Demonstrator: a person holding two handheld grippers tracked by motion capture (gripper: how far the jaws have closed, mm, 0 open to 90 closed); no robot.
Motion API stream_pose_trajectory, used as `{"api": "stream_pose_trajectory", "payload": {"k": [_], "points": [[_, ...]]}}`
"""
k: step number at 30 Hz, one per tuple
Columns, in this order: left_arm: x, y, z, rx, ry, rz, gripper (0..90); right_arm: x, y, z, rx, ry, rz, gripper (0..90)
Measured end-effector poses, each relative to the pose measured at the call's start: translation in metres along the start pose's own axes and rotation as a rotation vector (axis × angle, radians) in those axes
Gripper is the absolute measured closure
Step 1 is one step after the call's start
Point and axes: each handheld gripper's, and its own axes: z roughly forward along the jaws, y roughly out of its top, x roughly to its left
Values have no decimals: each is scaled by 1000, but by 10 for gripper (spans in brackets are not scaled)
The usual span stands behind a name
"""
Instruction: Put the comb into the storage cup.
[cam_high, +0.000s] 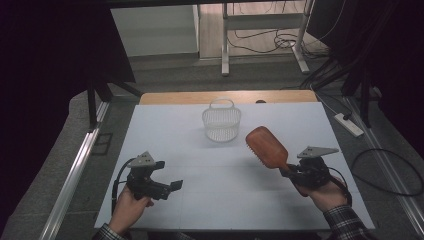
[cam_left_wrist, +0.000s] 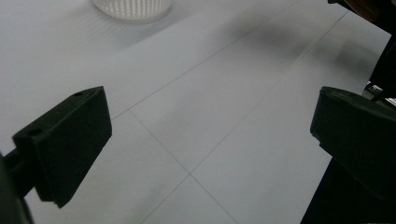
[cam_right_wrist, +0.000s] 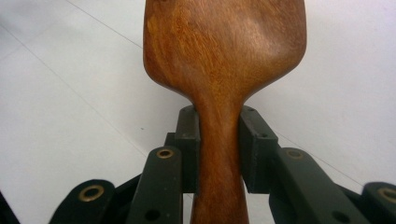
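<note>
Wooden handle pinched between its black jaws, the right gripper (cam_high: 291, 171) holds a hairbrush (cam_high: 266, 147) raised over the right side of the white table (cam_high: 165, 130), paddle slanting up and away toward the white basket (cam_high: 221, 121). That basket stands up-left of the brush head, along the brush's long axis, nearer the right hand. Spread wide and holding nothing, the left gripper (cam_high: 176, 185) hovers over the table's left near edge, pointing right
</note>
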Motion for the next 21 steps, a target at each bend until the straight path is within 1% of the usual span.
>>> {"api": "stream_pose_trajectory", "payload": {"k": [2, 8, 13, 18, 21], "points": [[0, 4, 3, -2, -1, 7, 0, 3, 1, 1, -1, 5, -4, 723], [0, 12, 9, -11, -14, 5, 0, 9, 4, 4, -10, 14, -18, 723], [-2, 22, 17, -12, -30, 2, 0, 16, 8, 7, -23, 29, -32, 723], [-3, 28, 23, -9, -19, 5, 0, 21, 10, 9, -29, 29, -37, 723], [-4, 33, 27, -5, -16, 1, 0, 27, 11, 11, -36, 34, -42, 723]]}}
